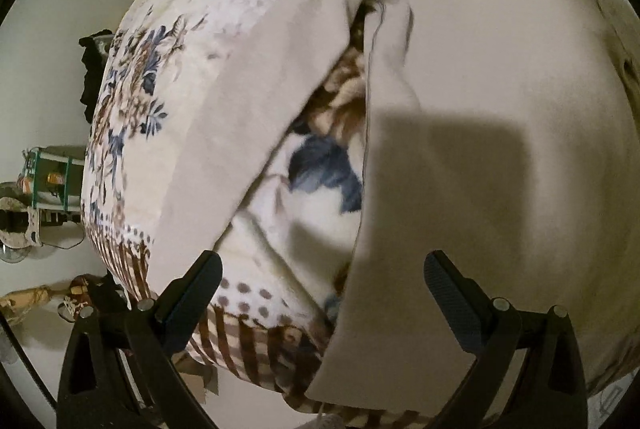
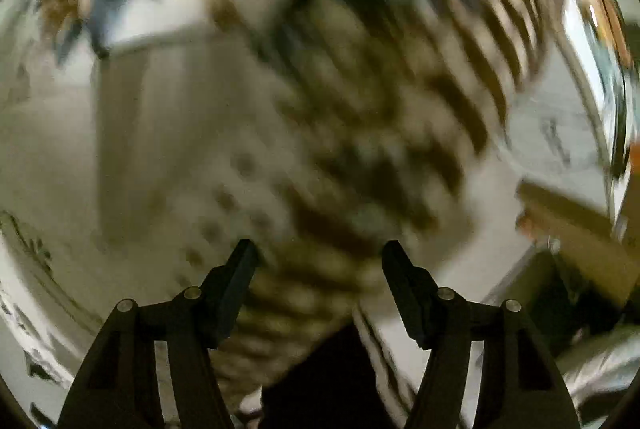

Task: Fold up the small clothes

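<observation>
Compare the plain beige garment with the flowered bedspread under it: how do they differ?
The beige garment is plain, while the flowered bedspread carries blue and brown blooms, dots and stripes. The garment lies on top with a gap between two panels; the bedspread shows through that gap and spreads wider beneath. Both are pale fabric.

Beige garment (image 1: 480, 109) covers the floral bedspread (image 1: 160, 69); floor beside bare.

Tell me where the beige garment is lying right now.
In the left wrist view the beige garment lies spread on the floral bedspread, filling the right side beyond the open left gripper.
</observation>
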Available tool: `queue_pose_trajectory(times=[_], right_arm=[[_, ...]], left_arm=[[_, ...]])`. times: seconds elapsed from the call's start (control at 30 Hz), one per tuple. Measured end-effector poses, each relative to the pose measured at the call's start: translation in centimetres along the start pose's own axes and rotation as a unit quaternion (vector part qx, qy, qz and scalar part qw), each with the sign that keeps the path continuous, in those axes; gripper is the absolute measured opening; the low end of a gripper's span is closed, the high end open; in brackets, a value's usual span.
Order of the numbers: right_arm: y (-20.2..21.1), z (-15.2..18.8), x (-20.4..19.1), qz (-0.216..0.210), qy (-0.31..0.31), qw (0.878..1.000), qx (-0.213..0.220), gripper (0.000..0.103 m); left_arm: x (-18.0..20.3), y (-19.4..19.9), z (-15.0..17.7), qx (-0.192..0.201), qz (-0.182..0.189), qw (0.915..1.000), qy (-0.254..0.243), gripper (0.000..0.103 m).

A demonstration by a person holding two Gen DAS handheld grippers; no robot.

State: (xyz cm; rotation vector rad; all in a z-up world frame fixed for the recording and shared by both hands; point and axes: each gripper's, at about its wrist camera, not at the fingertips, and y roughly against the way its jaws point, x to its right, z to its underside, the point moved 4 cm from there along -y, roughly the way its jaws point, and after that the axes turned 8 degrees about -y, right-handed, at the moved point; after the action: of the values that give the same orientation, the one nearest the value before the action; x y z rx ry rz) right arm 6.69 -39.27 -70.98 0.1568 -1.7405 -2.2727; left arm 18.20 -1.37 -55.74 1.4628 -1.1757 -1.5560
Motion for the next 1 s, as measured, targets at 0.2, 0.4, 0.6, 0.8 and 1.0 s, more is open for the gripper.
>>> queue_pose_trajectory(times=[0.2,0.4,0.6,0.8,1.0], right_arm=[[6.5,-2.7,-1.3,-0.182,-0.082,0.975,0.095,0.074],[5.0,-6.0,-8.4,-0.105,-0.009,0.989,0.106,0.074],[2.5,-1.2,-1.5,-0.035,-0.048,0.996,0.066,0.074],[5.0,-1.9,2.0,-0.201,-0.140,0.966,0.089,0.074],[0.8,-5.0,-2.7,-0.203,-0.117,0.971,0.055,0.076]], left_arm=[[-1.0,-0.1,-0.6,0.011,-0.003,0.9999,-0.006,0.103],[-1.4,-0.4,-1.5,0.023,-0.015,0.9996,-0.007,0.103],[-1.2,-0.8,-0.2,0.013,-0.012,0.9998,-0.014,0.103],[-1.2,-2.1,1.6,-0.006,-0.011,0.9995,-0.030,0.103],[-1.6,-2.5,1.7,-0.009,-0.012,0.9997,-0.018,0.103]])
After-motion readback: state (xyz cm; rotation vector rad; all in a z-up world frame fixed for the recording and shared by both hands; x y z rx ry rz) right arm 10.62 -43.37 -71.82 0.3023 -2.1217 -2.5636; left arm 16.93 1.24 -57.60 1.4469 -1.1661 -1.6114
